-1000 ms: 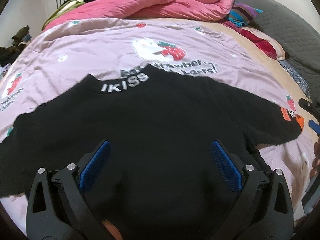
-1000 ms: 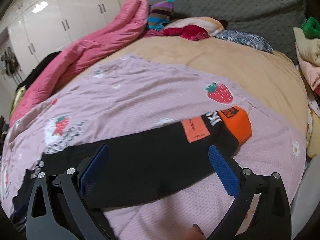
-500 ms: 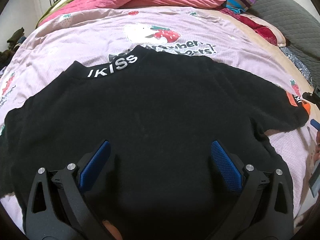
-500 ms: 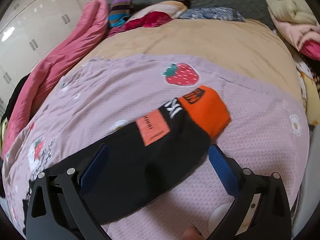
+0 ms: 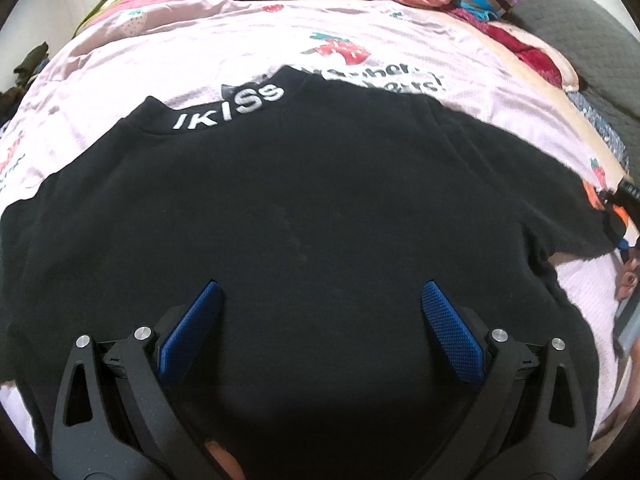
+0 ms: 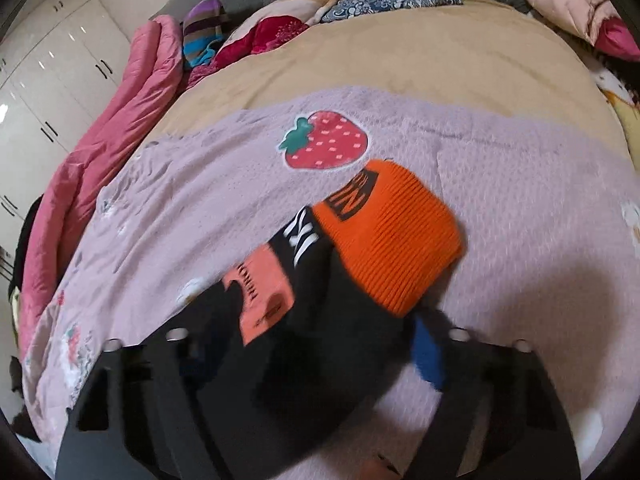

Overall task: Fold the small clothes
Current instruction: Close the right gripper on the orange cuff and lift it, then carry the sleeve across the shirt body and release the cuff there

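Left gripper: jaws wide apart, hovering over the body of one black sweatshirt spread flat on the pink strawberry blanket. Right gripper: blurred, jaws apart, straddling the sweatshirt's sleeve just behind its one orange cuff. Garments: one. Grippers: two.
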Demonstrator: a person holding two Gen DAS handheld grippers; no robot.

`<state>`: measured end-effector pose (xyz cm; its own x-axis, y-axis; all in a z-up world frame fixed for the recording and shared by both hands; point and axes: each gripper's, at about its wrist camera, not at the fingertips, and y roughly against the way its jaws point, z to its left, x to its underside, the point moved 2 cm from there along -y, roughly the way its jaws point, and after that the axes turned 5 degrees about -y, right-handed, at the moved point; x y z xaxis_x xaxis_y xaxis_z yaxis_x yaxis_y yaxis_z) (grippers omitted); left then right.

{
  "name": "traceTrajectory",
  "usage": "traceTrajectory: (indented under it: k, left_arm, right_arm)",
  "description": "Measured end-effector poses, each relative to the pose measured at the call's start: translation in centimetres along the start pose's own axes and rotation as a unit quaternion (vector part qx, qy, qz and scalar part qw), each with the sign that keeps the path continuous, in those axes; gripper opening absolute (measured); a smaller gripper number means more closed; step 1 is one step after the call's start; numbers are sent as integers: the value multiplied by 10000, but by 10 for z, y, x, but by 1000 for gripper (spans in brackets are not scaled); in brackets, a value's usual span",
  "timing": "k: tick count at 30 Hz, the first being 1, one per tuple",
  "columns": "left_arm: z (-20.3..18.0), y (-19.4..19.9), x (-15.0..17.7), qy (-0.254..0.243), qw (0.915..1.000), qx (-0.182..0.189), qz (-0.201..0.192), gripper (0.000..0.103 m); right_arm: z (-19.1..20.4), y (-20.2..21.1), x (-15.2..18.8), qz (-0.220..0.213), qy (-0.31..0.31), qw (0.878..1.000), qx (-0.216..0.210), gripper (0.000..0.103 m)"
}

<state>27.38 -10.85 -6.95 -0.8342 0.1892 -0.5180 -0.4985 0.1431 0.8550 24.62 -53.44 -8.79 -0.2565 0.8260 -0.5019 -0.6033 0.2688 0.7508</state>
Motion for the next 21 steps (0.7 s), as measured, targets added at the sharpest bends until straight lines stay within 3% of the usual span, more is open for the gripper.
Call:
traceTrajectory:
  k: [2, 4, 8, 14, 21]
  left_arm:
    - [5, 5, -2, 98, 9999, 42, -76, 95]
    - [10, 12, -6, 194, 9996, 86, -170, 95]
    - [19, 27, -12, 323, 9989, 110, -322, 95]
    - [32, 46, -19, 586, 9966, 349, -466, 95]
    - [49, 69, -23, 885, 9924, 551, -660, 95]
  right_arm:
    - [-4, 0, -2, 6, -104, 9998, -181, 24]
    - [-5, 3, -3, 49, -196, 9988, -442, 19]
    - [13, 26, -3, -148, 67, 9955, -933, 18]
    - [60, 69, 12, -207, 708, 9792, -1892, 18]
    - [116, 94, 49, -96, 1797, 9547, -2368, 18]
